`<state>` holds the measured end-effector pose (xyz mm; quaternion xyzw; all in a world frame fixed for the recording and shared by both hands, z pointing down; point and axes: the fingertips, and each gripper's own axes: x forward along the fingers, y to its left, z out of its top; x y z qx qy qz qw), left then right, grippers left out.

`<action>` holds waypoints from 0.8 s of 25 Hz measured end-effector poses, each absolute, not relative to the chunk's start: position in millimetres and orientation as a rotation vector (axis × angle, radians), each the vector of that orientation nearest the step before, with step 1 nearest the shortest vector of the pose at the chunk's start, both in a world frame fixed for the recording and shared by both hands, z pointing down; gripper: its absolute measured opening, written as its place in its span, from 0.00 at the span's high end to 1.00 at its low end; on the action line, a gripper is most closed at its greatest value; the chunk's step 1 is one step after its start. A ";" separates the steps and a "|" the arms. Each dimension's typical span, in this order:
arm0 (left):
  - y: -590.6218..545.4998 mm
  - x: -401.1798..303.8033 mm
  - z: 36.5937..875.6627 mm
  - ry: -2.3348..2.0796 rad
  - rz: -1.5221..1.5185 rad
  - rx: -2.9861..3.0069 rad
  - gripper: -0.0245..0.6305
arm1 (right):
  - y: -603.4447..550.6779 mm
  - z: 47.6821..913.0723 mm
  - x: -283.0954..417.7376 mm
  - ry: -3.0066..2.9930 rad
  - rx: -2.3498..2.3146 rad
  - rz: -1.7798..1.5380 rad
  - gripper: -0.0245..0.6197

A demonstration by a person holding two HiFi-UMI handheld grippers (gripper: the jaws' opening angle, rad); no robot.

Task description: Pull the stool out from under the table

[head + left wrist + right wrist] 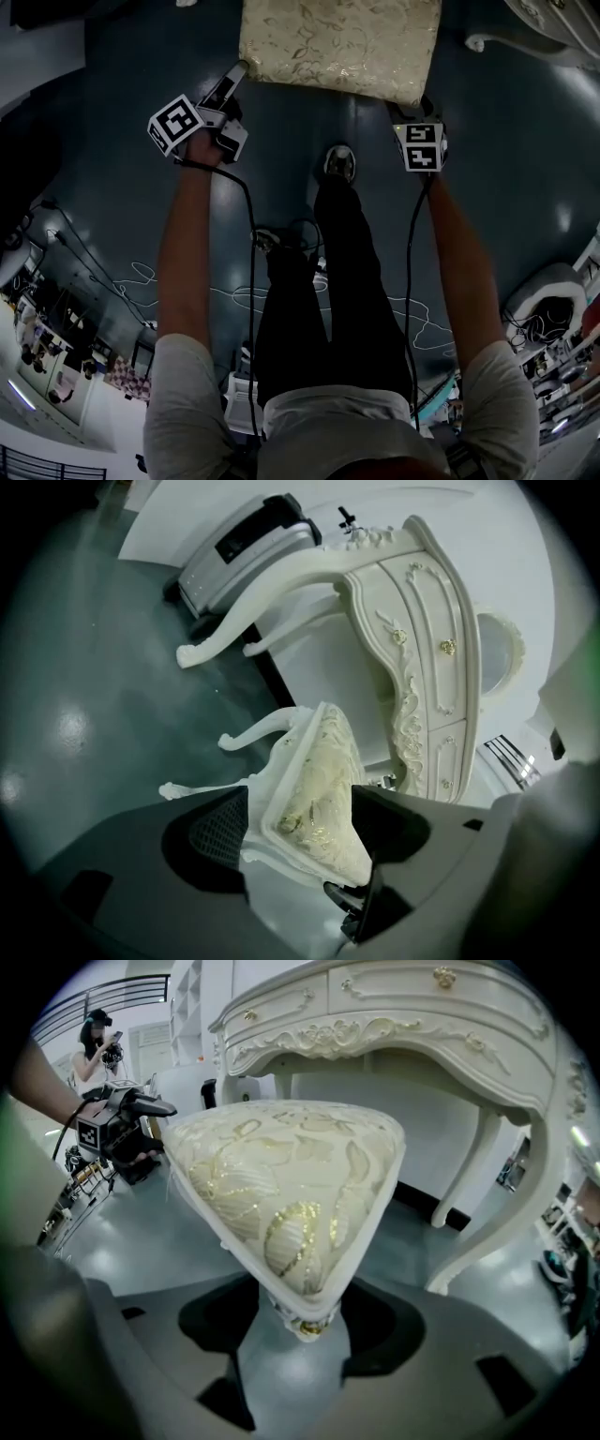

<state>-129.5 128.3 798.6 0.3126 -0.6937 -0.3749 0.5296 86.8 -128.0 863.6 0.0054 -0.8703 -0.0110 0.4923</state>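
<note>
The stool (pixel 337 42) has a cream and gold leaf-pattern cushion and carved white legs, and it stands on the dark floor in front of me. The white carved table (pixel 422 1016) is behind it, and the stool sits out from under the tabletop. My left gripper (pixel 236 73) is at the stool's near left corner. In the left gripper view that corner (pixel 323 789) lies between the wide jaws of the left gripper (pixel 300 832), which is open. My right gripper (pixel 422 108) is at the near right corner. In the right gripper view, the right gripper (pixel 300 1321) is shut on the stool's corner (pixel 281 1185).
The table's curved legs (pixel 234 621) stand beyond the stool. A black and silver case (pixel 244 546) lies by the wall. My shoe (pixel 339 161) is just behind the stool, and cables (pixel 281 300) trail over the floor. A person (pixel 94 1044) stands far off at the left.
</note>
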 end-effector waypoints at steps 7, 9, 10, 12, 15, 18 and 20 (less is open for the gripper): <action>106.3 -127.8 811.9 -1.662 -0.759 0.764 0.45 | -126.8 868.0 87.6 -2.108 0.012 -0.032 0.52; 107.0 -127.5 812.1 -1.666 -0.753 0.763 0.45 | -127.0 867.8 88.9 -2.104 0.017 -0.031 0.52; 107.4 -127.4 811.8 -1.669 -0.750 0.762 0.46 | -126.8 868.4 90.1 -2.100 0.017 -0.029 0.52; 108.1 -127.4 810.4 -1.679 -0.745 0.757 0.47 | -127.1 867.9 90.1 -2.097 0.016 -0.035 0.53; 108.5 -123.9 807.3 -1.690 -0.758 0.748 0.48 | -132.0 863.5 86.6 -2.101 0.021 -0.066 0.53; 110.9 -117.0 805.3 -1.677 -0.781 0.733 0.48 | -135.4 859.8 86.0 -2.089 0.008 -0.089 0.53; 114.8 -113.6 807.8 -1.671 -0.783 0.725 0.48 | -132.6 861.6 87.9 -2.080 -0.002 -0.092 0.53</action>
